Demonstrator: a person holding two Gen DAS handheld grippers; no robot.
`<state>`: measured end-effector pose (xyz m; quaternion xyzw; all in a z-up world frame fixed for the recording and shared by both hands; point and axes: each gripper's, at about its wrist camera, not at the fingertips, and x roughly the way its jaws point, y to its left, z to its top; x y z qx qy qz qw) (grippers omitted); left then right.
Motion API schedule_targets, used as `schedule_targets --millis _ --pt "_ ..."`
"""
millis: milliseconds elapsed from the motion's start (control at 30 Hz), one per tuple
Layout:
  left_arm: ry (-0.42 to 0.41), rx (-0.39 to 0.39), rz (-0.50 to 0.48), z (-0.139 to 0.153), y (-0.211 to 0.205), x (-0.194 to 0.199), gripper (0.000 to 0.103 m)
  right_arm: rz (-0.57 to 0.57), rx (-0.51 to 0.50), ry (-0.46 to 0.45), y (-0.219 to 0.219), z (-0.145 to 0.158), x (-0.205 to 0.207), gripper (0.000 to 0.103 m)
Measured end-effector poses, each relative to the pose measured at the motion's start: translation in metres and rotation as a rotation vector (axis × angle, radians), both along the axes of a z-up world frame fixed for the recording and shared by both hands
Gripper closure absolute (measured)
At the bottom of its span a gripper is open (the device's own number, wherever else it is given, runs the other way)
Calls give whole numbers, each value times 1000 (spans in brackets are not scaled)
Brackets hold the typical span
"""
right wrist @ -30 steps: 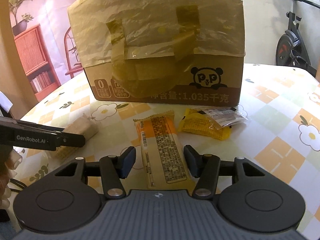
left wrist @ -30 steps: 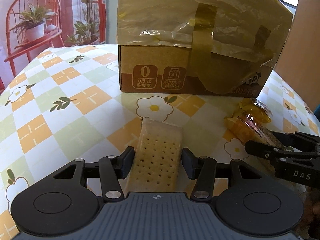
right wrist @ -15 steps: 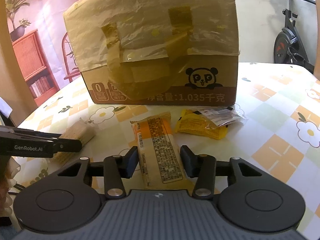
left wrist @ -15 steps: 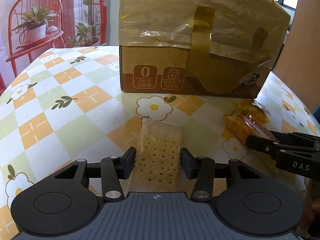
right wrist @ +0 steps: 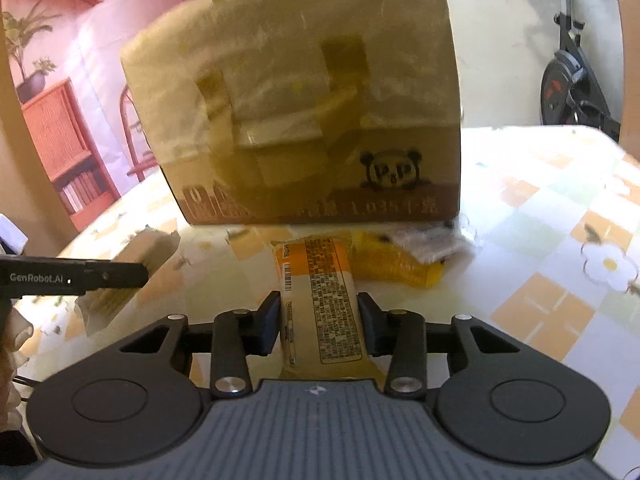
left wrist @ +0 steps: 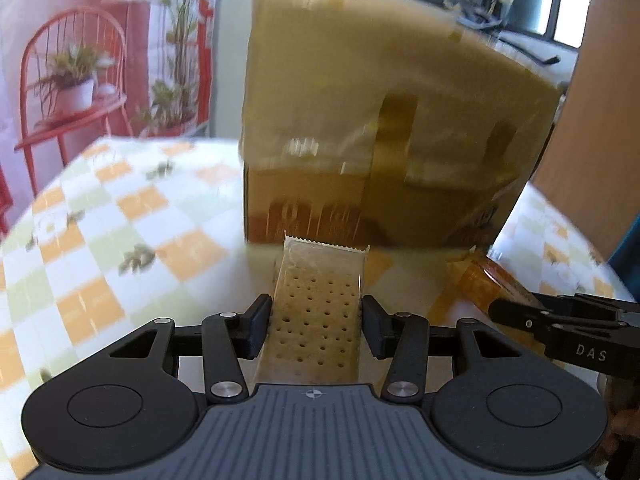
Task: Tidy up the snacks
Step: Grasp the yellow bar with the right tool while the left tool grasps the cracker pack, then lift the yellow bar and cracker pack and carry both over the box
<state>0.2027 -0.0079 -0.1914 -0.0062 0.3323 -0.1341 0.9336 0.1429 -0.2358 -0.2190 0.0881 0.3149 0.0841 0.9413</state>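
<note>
My left gripper (left wrist: 316,320) is shut on a clear-wrapped cracker pack (left wrist: 318,304) and holds it lifted above the table, pointing at the taped cardboard box (left wrist: 392,128). My right gripper (right wrist: 318,320) is shut on an orange snack pack with a printed label (right wrist: 326,296), also lifted toward the box (right wrist: 312,112). In the right wrist view the left gripper (right wrist: 116,276) shows at the left with the cracker pack (right wrist: 136,268). In the left wrist view the right gripper (left wrist: 560,328) shows at the right with the orange pack (left wrist: 488,280).
A yellow snack packet (right wrist: 392,260) and a clear-wrapped packet (right wrist: 436,242) lie on the checked tablecloth (right wrist: 540,240) just in front of the box. A red chair with a plant (left wrist: 72,92) stands beyond the table's left edge. An exercise bike (right wrist: 572,80) stands at the far right.
Both grippers have closed on their packs and lifted them off the table, moving up and toward the box. The views are blurred from the motion.
</note>
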Motion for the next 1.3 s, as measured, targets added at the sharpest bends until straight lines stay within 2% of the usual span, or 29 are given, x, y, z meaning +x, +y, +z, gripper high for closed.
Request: schedule_targets --millis 133,300,433,600,767,933,1133,1300 --pt "-79 -32 -35 35 -1 3 52 7 1 -79 -1 30 -3 61" --pt "-219 -67 -91 89 -8 8 52 -7 38 -204 -7 79 2 61" --pt "-267 -102 -121 117 -17 23 52 3 47 -308 -10 119 9 61" --pt "-307 -125 -109 144 -27 51 52 7 44 -371 -15 151 29 61" --pt "-319 -120 -87 157 -35 90 52 -32 1 -351 -24 171 65 61" --pt "-280 -114 -45 159 -32 131 52 -47 -25 -351 -31 180 103 61" --pt "-233 -65 -9 151 -35 166 52 -73 -101 -309 -33 173 145 61" --pt "-201 -29 0 142 -35 176 52 -94 -85 -247 -41 159 169 61"
